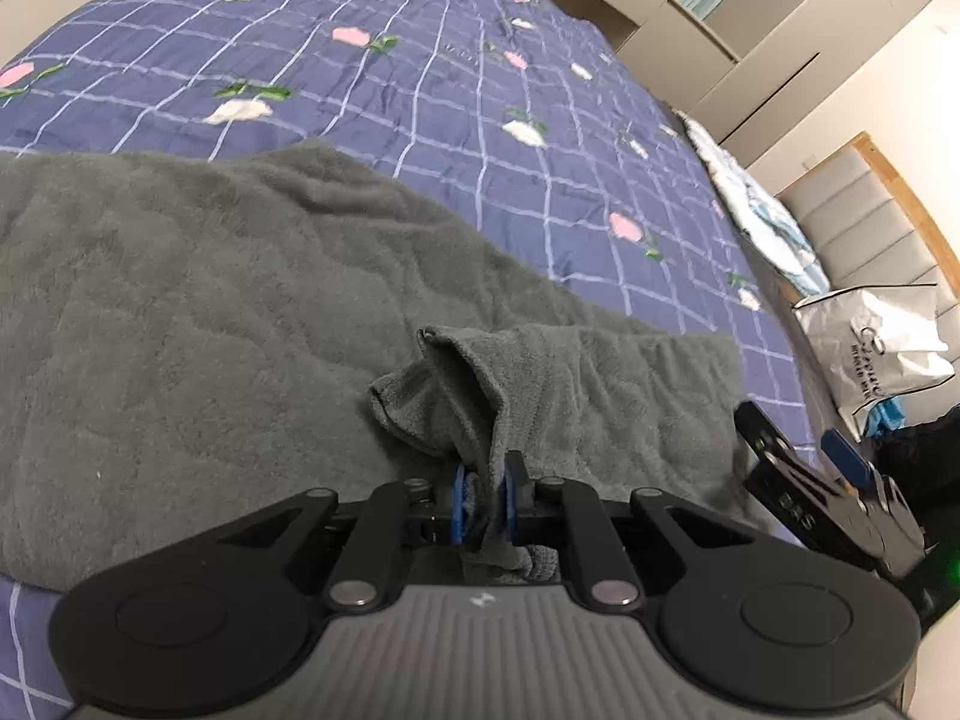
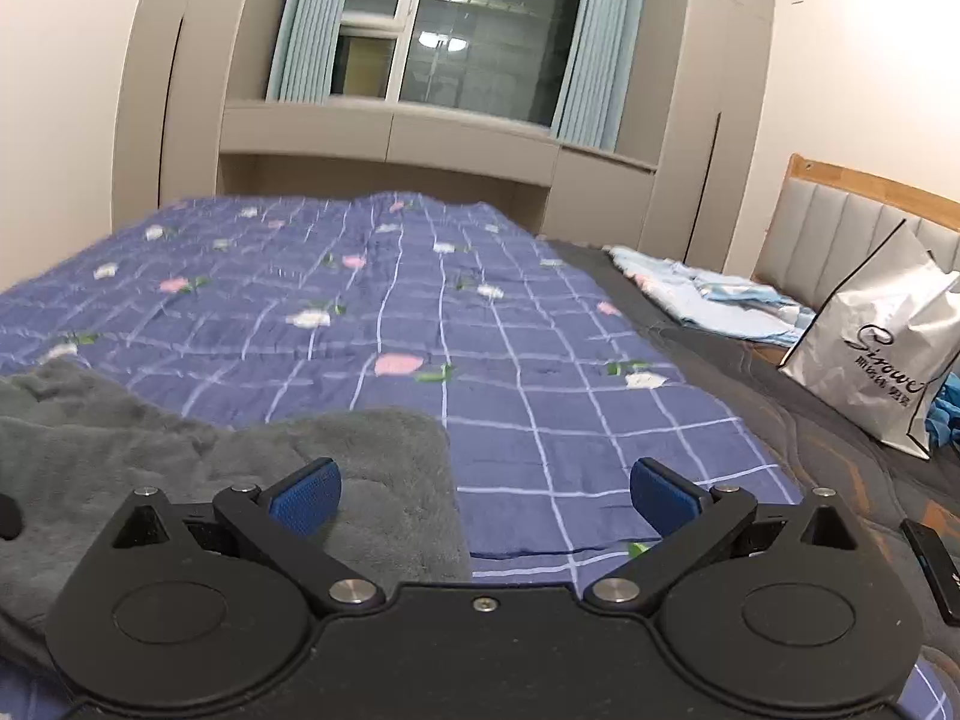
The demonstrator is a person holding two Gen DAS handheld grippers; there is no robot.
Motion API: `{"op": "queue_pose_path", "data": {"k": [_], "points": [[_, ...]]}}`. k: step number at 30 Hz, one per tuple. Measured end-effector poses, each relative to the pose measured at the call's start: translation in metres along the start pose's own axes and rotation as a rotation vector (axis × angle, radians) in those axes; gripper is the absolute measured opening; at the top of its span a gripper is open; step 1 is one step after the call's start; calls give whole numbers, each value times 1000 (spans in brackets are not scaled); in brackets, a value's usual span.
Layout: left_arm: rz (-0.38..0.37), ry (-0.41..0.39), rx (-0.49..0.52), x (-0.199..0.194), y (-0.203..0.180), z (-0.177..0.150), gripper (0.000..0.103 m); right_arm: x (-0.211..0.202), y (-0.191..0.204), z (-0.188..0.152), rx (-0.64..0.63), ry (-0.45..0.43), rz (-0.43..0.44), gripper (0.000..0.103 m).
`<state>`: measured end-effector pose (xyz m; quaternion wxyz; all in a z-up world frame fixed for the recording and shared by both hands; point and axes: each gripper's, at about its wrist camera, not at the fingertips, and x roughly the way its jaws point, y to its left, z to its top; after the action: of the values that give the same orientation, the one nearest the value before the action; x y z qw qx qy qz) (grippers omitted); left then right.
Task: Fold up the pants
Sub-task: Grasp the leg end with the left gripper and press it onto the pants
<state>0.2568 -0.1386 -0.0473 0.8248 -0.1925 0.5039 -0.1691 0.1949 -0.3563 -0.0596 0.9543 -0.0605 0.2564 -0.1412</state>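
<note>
my left gripper [image 1: 483, 501] is clenched on a bunched edge of the grey pants [image 1: 210, 312], which lie spread across the near side of the bed on the blue checked quilt [image 1: 372, 78]. my right gripper [image 2: 485, 495] has its fingers released and wide, nothing between them, hovering over the near right corner of the pants where fleece meets quilt. i judge the fold is barely begun: one edge is pinched, the other not yet grasped, and most of the garment lies flat and unfolded. a silver shopping bag [image 2: 882, 348] sits far right.
</note>
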Motion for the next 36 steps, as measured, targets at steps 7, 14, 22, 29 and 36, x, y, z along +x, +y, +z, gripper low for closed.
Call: {"op": "queue_pose_path", "data": {"k": [7, 14, 22, 29, 36], "points": [[6, 5, -4, 6, 3, -1, 12, 26, 7, -15, -7, 85, 18, 102], [6, 8, -5, 7, 3, -2, 13, 9, 9, -7, 15, 52, 30, 102], [7, 10, -10, 9, 5, -3, 14, -2, 20, -28, 17, 70, 71, 103], [-1, 3, -12, 5, 3, 0, 12, -3, 20, -22, 30, 88, 64, 103], [-47, -55, 3, -25, -2, 5, 10, -21, 33, -6, -8, 53, 105, 103]]}}
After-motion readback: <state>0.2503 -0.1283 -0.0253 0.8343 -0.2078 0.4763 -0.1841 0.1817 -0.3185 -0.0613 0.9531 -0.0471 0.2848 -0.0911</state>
